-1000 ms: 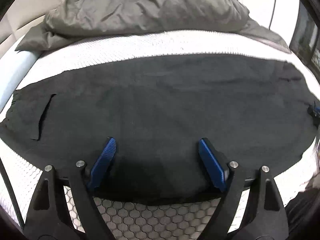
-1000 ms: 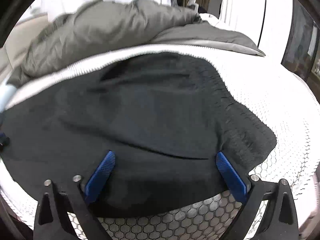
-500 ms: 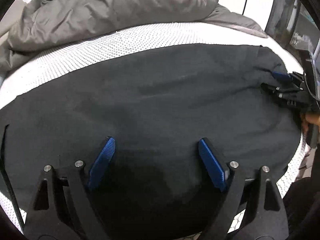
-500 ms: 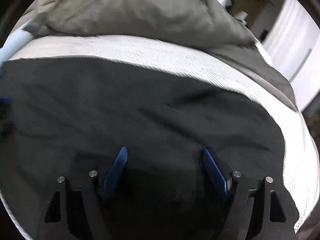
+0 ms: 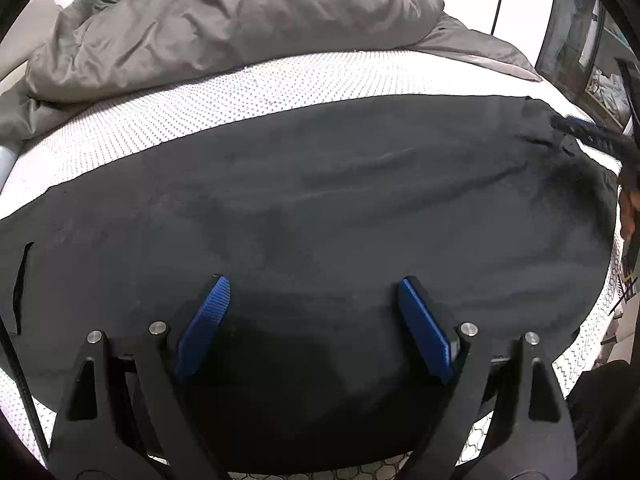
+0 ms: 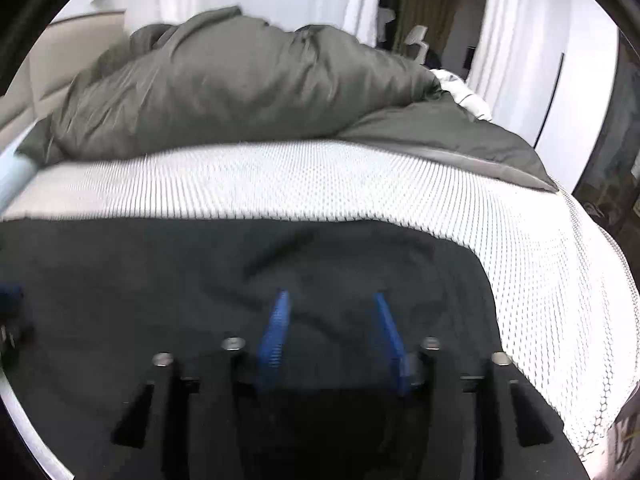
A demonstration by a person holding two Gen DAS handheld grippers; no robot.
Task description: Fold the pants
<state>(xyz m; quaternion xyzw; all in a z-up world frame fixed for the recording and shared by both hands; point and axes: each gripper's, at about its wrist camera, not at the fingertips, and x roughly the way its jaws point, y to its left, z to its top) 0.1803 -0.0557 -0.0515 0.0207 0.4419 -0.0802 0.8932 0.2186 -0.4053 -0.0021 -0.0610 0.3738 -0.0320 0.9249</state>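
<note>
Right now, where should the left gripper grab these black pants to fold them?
Pinch the near edge of the black pants, coming in low from the front. They lie flat on the white mattress, so only the edge offers a lip for the open left gripper.

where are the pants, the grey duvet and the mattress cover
pants [image 5: 320,200], left wrist view, middle of the dark fabric
grey duvet [image 5: 224,20], left wrist view, crumpled top
mattress cover [image 6: 320,176], right wrist view, bare white mesh

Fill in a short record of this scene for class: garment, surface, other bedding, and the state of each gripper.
garment: dark pants spread flat
surface: white dotted mattress
other bedding: grey duvet heaped beyond the pants
left gripper: open wide above the pants, nothing pinched
right gripper: jaws have just been closing, part open over the pants; no grip visible
</note>
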